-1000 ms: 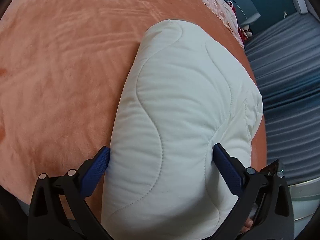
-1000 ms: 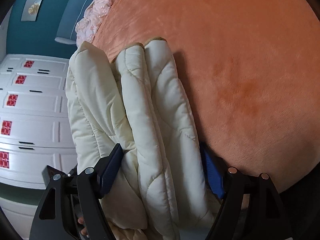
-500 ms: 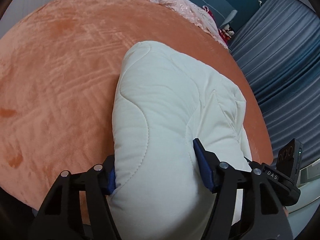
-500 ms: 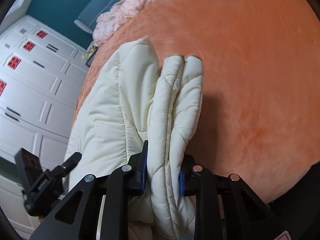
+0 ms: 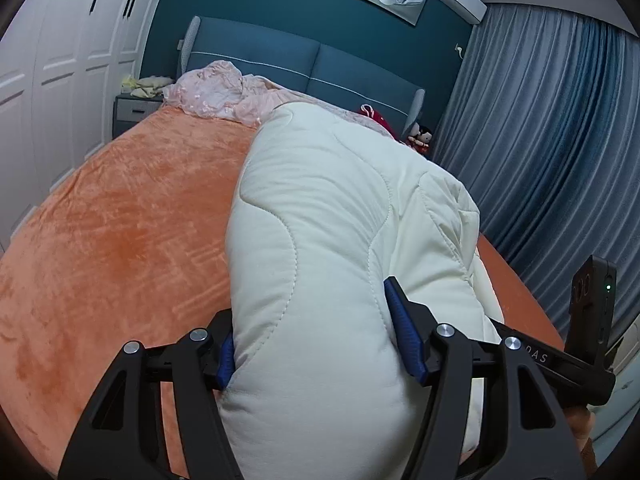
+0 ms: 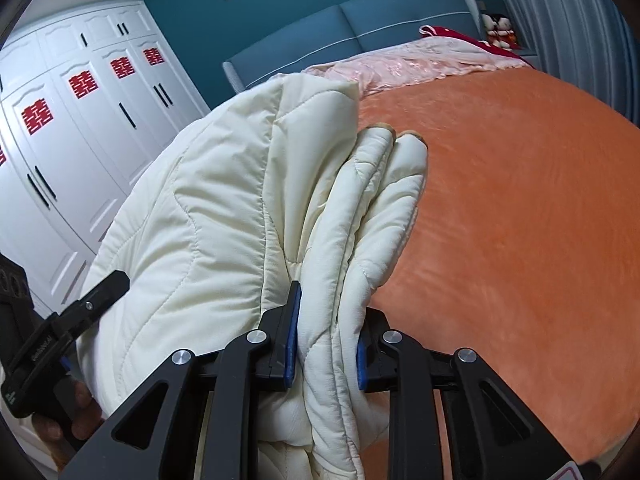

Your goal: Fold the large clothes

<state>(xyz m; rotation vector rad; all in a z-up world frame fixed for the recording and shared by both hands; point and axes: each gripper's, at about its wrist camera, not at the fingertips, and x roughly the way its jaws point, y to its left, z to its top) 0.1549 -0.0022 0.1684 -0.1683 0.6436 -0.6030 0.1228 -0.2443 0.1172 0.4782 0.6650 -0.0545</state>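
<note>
— Step in hand: carrying a folded bundle. Cream quilted coat, already doubled into a thick pad, held clear above the orange bed, over its near edge.

— Grips?

— Left gripper clamped across the wide, puffy end, blue pads pressed into the padding at a middling spread. Right gripper pinched narrow on a stack of folded layers, likely sleeves or a side panel. Seen from the right wrist, left gripper off to the left of the bundle, a person's hand wrapped round its handle.

— Next move?

— Probably set the bundle back down flat, toward the middle of the bed, well short of the pink bedding heaped at the head edge. Calls for keeping both ends level so the layers stay stacked, then releasing only once the weight rests on the bed. Slippery, springy filling: likely to puff open if let go early.

— Against a second ago?

— Then lying on the bed, both grippers spread wide around it, pads just beside the fabric. Jaws have just been closing, coat between them; now biting in, right far tighter than left. Bundle up off the bed, views tipped up to take in headboard, wardrobe and curtains, unseen or barely seen before.
</note>
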